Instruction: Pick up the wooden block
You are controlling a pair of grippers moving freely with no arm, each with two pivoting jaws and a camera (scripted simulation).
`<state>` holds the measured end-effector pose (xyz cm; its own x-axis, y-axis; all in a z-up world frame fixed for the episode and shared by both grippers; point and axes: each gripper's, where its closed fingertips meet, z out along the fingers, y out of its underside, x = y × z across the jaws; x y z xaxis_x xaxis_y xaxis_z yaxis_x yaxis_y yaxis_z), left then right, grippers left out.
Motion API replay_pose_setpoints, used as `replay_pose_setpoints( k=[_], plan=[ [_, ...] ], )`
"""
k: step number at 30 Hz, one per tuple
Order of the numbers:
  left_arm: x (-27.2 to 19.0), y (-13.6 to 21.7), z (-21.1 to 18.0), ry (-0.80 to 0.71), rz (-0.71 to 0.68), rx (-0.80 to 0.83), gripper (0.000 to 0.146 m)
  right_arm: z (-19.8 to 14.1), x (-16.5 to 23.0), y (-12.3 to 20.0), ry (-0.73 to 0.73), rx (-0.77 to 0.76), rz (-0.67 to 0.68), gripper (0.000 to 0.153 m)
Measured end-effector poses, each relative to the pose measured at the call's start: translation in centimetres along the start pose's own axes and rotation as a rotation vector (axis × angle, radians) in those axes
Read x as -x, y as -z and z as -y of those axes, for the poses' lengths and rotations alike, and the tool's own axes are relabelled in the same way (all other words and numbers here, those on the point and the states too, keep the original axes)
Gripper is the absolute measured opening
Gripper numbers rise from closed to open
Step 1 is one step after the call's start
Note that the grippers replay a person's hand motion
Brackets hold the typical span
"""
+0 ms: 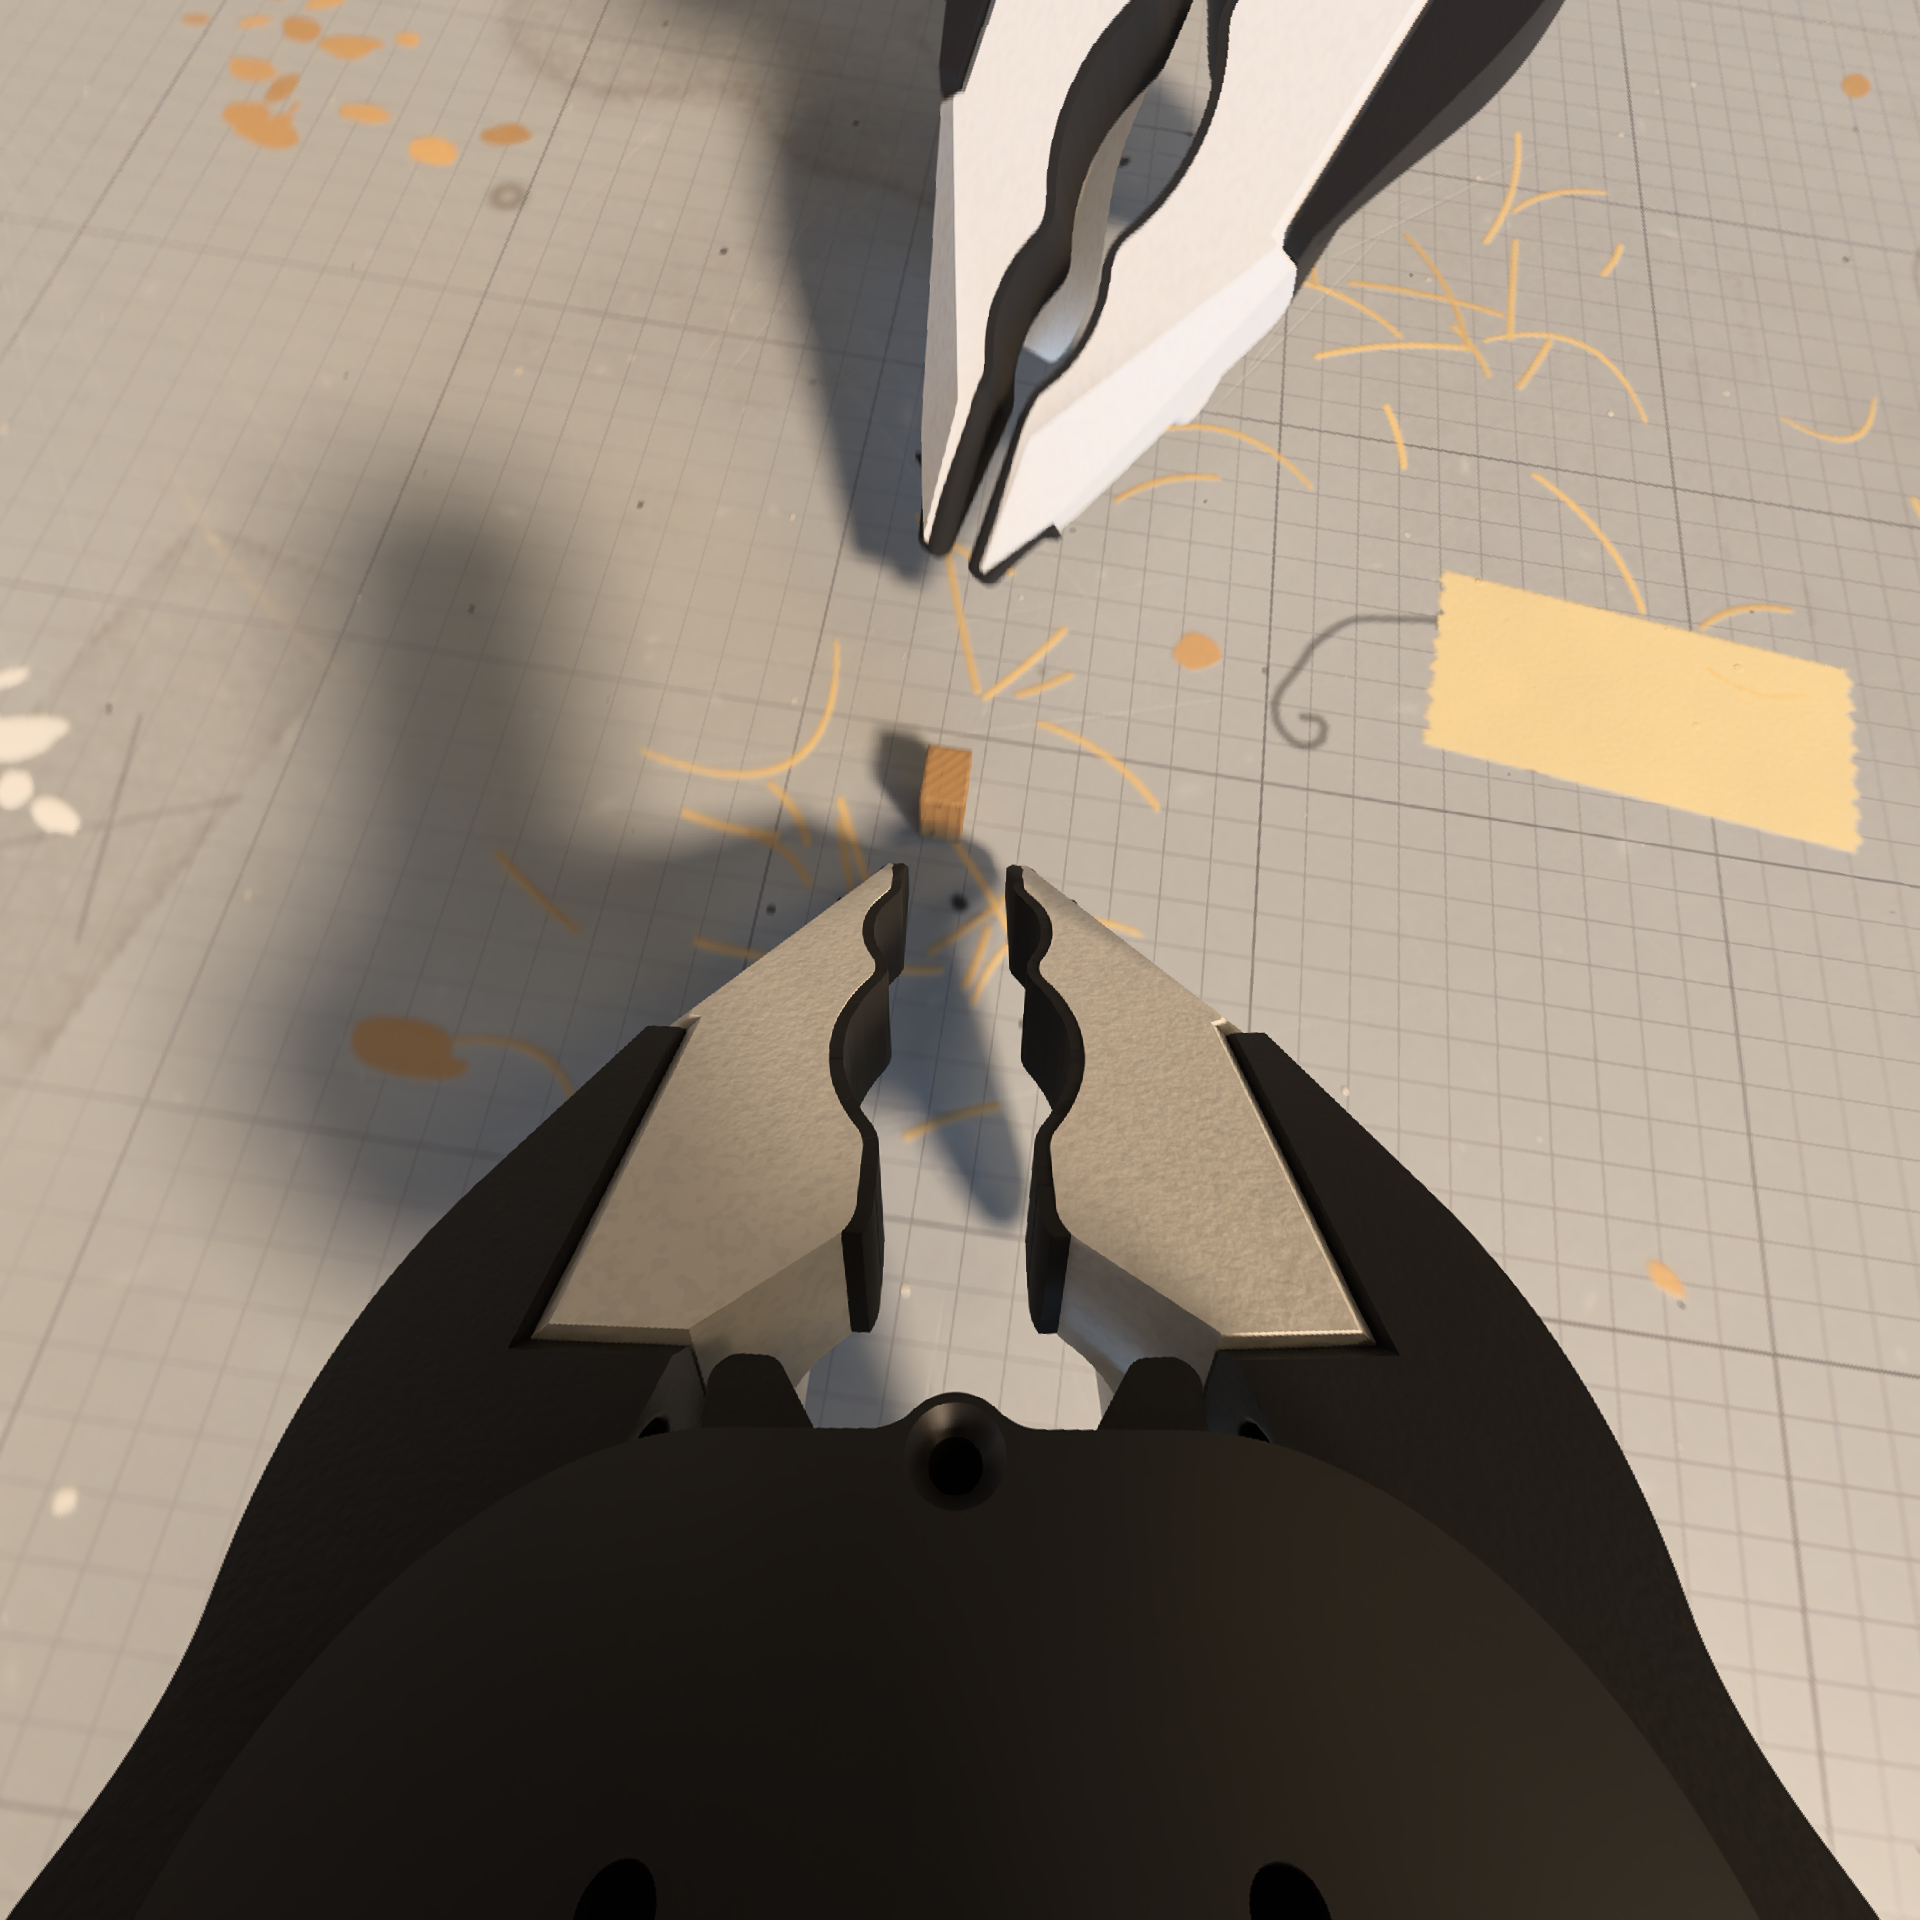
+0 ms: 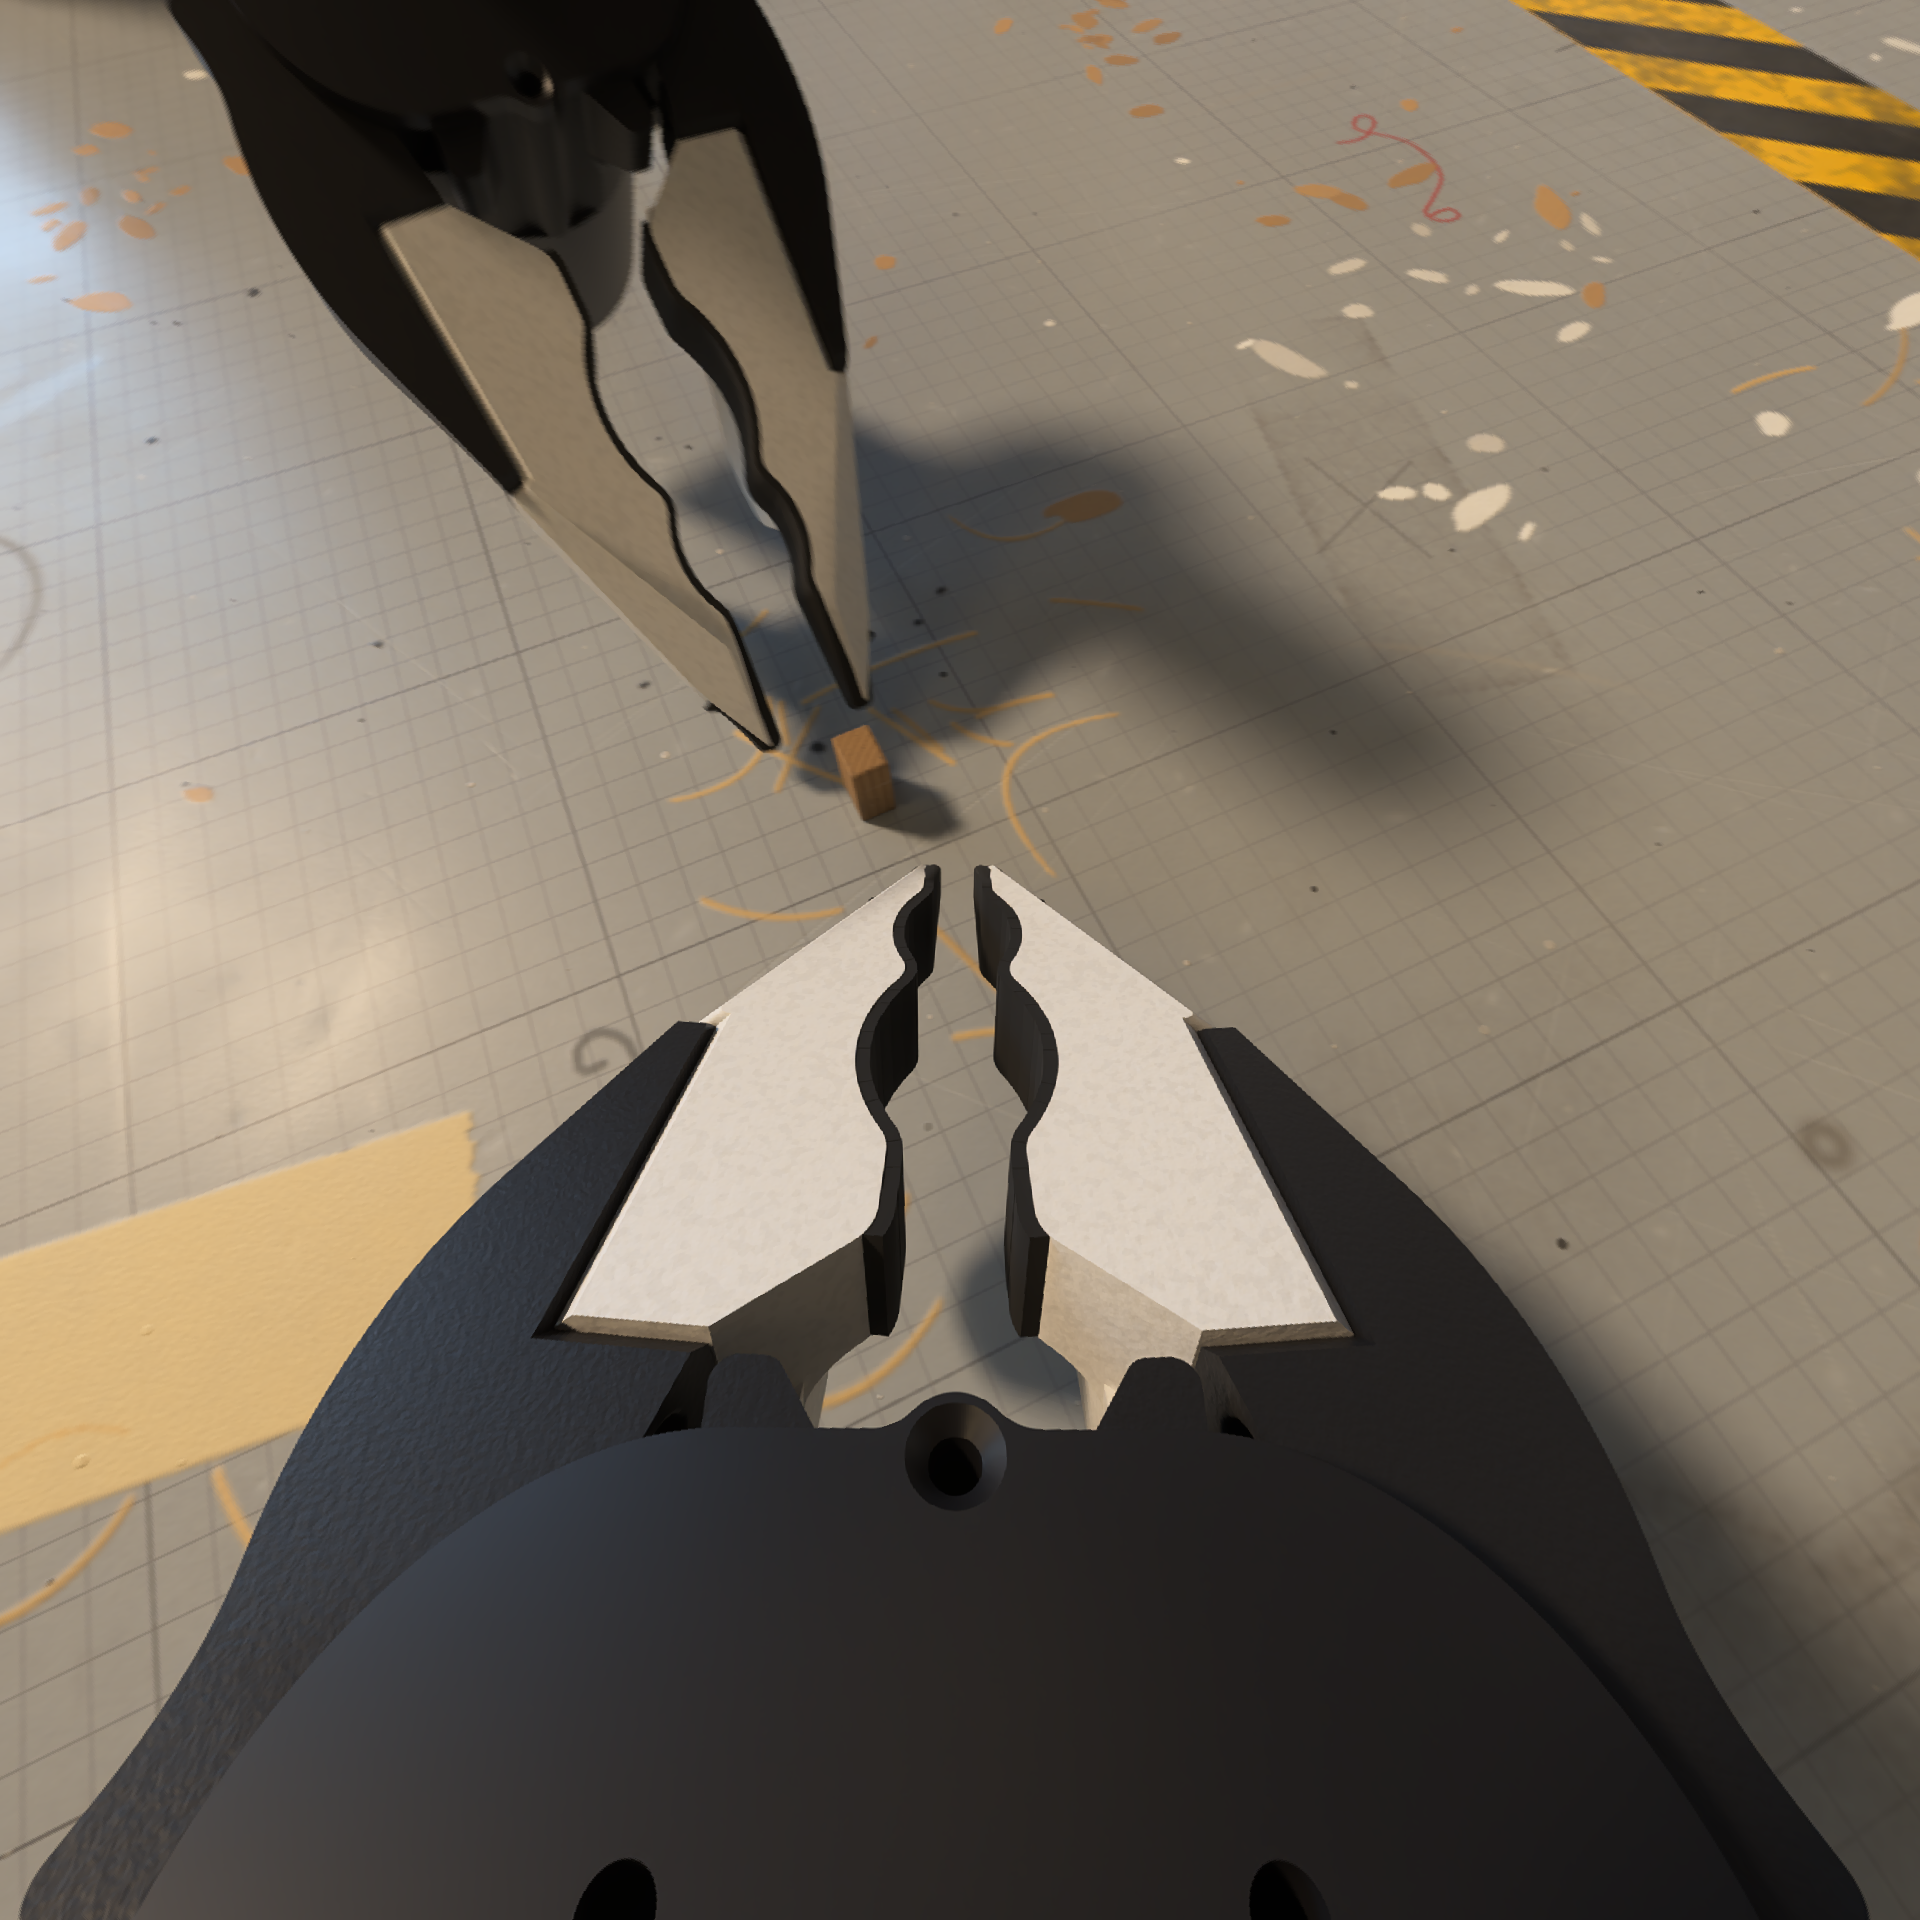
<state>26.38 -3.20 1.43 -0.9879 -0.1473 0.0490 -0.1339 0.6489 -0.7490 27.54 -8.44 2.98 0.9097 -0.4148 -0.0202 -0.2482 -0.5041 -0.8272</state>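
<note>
Left wrist view first: left gripper (image 1: pixel 954 875) fills the bottom half, jaws apart w/ a modest gap, nothing between them. The wooden block (image 1: pixel 945 791) sits just past the tips, center frame, slightly left of the gap's centerline, standing on the gray grid cutting mat (image 1: pixel 416 520) among thin orange scratch marks (image 1: pixel 1455 301). Right gripper (image 1: pixel 966 559) drops in from the top of frame, tips pointing down at the mat beyond the block, jaws nearly together, only a sliver showing, holding nothing. Strip of tan masking tape (image 1: pixel 1642 712) lies at mid right, well apart from the block. Switching to right wrist view: right gripper (image 2: pixel 956 873) low center, narrow slit between its tips, empty. Block (image 2: pixel 861 780) is just above them, a bit left of center. Left gripper (image 2: pixel 816 722) comes in from upper left, its tips near the block's far side, one tip looks just beside the top edge, can't tell if it's touching. Yellow-black hazard stripe (image 2: pixel 1766 114) in the upper right corner, tape (image 2: pixel 208 1309) at lower left. Judgement: block not yet grasped, approach phase. To do it well, the left one should nudge sideways to center the block in its gap, go lower so the pads straddle both faces, then close square on it; tiny piece, an off-center pinch could flick it away.
</note>
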Motion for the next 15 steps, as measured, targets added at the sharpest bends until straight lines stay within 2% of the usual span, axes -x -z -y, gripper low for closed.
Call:
replay_pose_setpoints(
  k=[4, 11, 15],
  plan=[
    [-0.2, -1.0, 0.9, -0.075, 0.008, -0.004, 0.018, -0.1, 1.1, 0.0, -0.01, -0.011, 0.028, 0.007],
    [0.2, -1.7, 1.2, -0.192, 0.074, 0.043, 0.016, -0.6, 1.2, -0.1, -0.051, 0.018, -0.009, 0.008],
    [0.2, -2.1, 1.1, -0.217, 0.057, 0.065, 0.013, -0.7, 1.3, 0.1, -0.076, 0.014, -0.007, 0.008]
  ],
)
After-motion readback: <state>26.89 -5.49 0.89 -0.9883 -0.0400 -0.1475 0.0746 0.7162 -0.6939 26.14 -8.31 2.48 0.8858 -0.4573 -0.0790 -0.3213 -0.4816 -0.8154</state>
